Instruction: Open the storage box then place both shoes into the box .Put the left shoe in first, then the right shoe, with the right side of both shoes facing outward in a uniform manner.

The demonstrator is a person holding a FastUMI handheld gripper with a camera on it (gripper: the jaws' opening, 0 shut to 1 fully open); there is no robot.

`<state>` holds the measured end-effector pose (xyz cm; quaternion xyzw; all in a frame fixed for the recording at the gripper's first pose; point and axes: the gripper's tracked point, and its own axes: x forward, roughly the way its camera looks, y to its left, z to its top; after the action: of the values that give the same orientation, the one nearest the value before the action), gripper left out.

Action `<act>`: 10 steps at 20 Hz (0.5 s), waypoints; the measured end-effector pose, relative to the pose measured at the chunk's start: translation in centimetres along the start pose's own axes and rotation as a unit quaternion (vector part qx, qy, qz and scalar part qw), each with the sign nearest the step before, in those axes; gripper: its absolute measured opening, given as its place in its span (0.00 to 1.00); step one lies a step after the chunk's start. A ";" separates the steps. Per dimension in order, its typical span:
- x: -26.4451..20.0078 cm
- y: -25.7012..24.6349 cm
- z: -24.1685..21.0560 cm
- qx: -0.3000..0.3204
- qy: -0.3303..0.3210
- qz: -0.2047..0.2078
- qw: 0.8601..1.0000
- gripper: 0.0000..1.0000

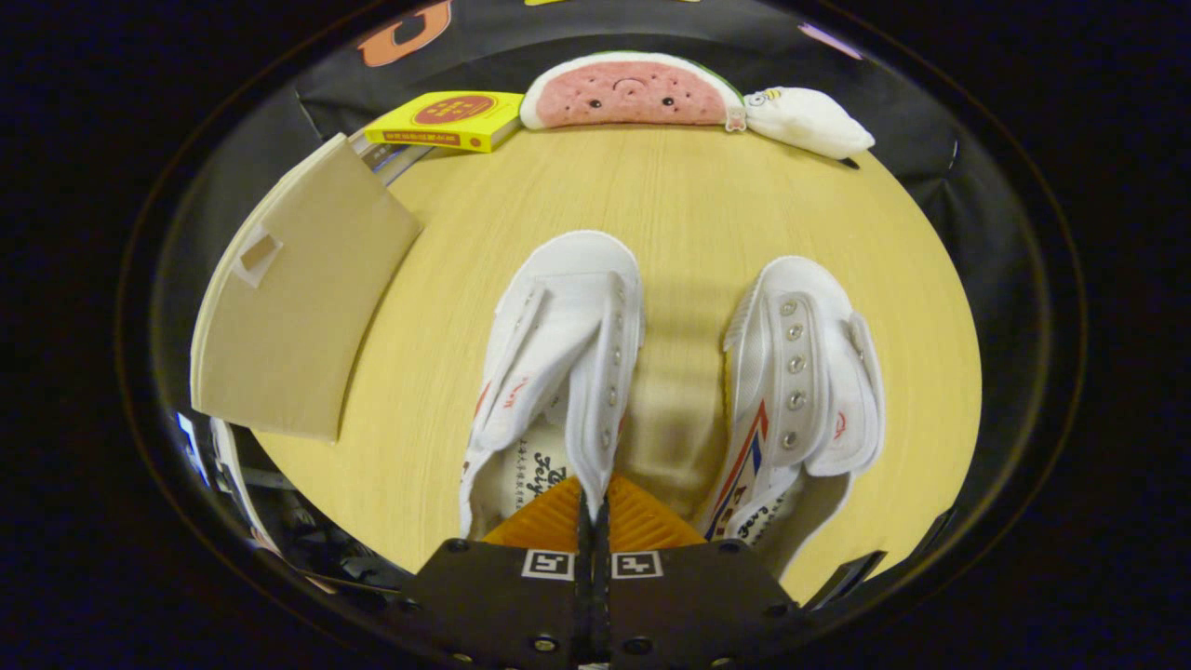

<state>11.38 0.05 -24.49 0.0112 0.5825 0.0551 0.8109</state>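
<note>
On the pale wooden tabletop [670,214], two white canvas lace-less sneakers lie side by side just ahead of the gripper [593,507], toes pointing away. Its fingers are clenched together on the inner eyelet flap of the left white canvas shoe [558,372], pinching that edge of the upper; the right white canvas shoe [805,391] sits apart from it, untouched. Off to the left rests the flat tan cardboard storage box [298,307], whose lid looks closed (only its top face shows). Judging from this, neither shoe is in the box yet, and opening it seems undone. Beyond the shoes sit a yellow carton [451,119], a watermelon-slice plush [633,91] and a white plush [809,121].
</note>
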 end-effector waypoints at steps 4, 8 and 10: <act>-1.2 2.6 -0.2 0.090 0.014 0.107 0.990 0.00; -2.9 3.7 0.2 0.103 -0.012 0.123 0.987 0.00; -3.9 4.4 0.5 0.107 -0.025 0.128 0.986 0.00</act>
<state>10.28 4.09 -20.25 0.1740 0.5583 0.0955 0.8056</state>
